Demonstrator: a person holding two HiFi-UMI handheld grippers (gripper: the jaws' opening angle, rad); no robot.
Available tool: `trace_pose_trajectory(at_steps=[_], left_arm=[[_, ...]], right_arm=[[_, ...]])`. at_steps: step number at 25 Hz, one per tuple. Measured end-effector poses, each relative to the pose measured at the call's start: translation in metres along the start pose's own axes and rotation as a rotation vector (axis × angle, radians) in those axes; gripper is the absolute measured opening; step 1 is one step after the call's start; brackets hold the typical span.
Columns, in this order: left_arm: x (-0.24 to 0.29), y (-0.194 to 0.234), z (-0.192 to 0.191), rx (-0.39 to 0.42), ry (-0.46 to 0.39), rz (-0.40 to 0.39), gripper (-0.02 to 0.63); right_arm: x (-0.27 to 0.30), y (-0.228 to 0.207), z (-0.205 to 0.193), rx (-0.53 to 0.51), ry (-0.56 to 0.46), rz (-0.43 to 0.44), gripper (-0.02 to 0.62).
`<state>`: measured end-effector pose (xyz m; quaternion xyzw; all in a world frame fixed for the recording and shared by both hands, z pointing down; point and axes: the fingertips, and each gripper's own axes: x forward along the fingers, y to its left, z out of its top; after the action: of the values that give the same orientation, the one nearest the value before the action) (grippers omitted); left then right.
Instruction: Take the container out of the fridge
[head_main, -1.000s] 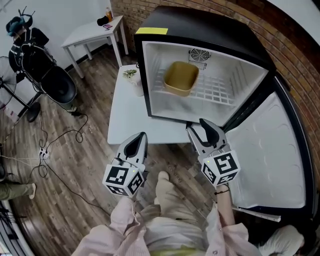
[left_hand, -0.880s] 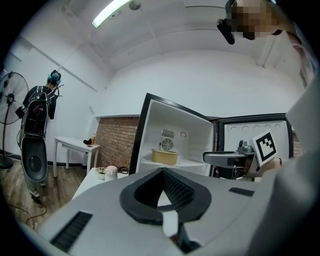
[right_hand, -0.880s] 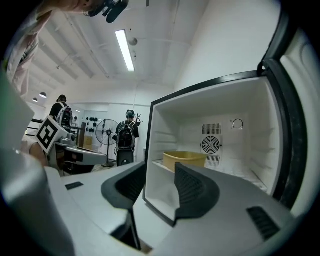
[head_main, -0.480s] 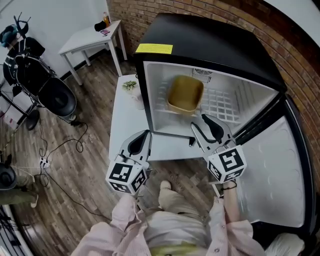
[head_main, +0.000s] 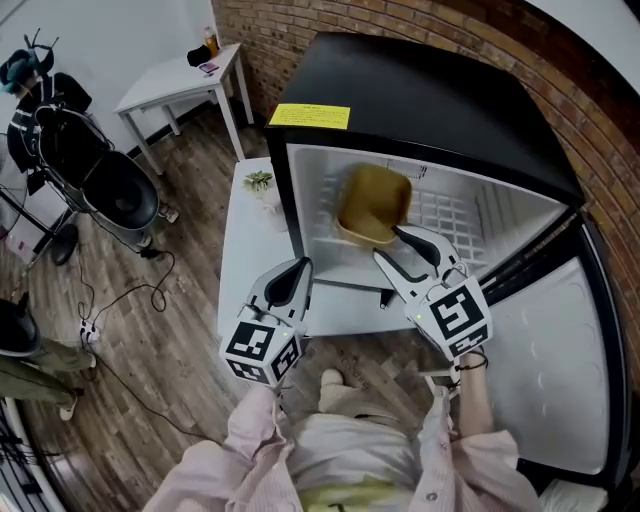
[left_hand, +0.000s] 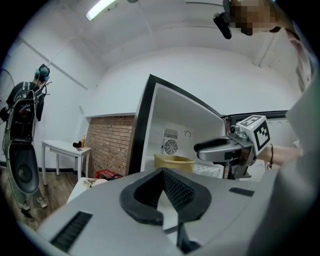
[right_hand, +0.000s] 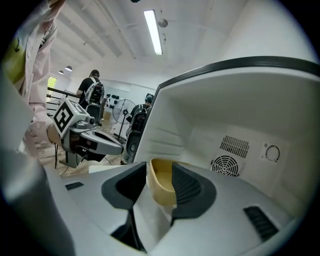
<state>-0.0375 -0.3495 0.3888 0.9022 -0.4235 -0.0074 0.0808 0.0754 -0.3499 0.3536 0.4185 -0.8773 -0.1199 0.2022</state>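
A shallow yellow container (head_main: 372, 200) sits on the wire shelf inside the open black fridge (head_main: 430, 90). My right gripper (head_main: 388, 245) is open at the fridge mouth, its fingertips just short of the container's front edge. In the right gripper view the container (right_hand: 161, 187) shows through the gap between the jaws of that gripper (right_hand: 159, 167), apart from both pads. My left gripper (head_main: 300, 265) hovers over the white table in front of the fridge, shut and holding nothing. The left gripper view shows the container (left_hand: 172, 161) beyond the left gripper (left_hand: 162, 175), with the right gripper (left_hand: 200, 147) beside it.
The fridge door (head_main: 545, 360) hangs wide open on the right. The fridge stands on a low white table (head_main: 245, 240) with a small plant (head_main: 260, 180) on it. A second white table (head_main: 180, 80), a black stroller (head_main: 110, 170) and floor cables (head_main: 120, 290) lie left.
The right gripper has moved forward from the table edge up to the fridge opening, close to the container. The left gripper has edged forward a little. The head view has come closer.
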Motion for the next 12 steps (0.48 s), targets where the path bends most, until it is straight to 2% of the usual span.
trace_pose_trajectory(at_steps=[7, 12], left_arm=[[0.009, -0.005, 0.001, 0.016, -0.005, -0.028, -0.009], [0.055, -0.002, 0.007, 0.008, 0.016, -0.05, -0.009]], right_arm=[[0.012, 0.009, -0.002, -0.076, 0.072, 0.093, 0.166], [0.039, -0.02, -0.017, -0.114, 0.156, 0.169, 0.164]])
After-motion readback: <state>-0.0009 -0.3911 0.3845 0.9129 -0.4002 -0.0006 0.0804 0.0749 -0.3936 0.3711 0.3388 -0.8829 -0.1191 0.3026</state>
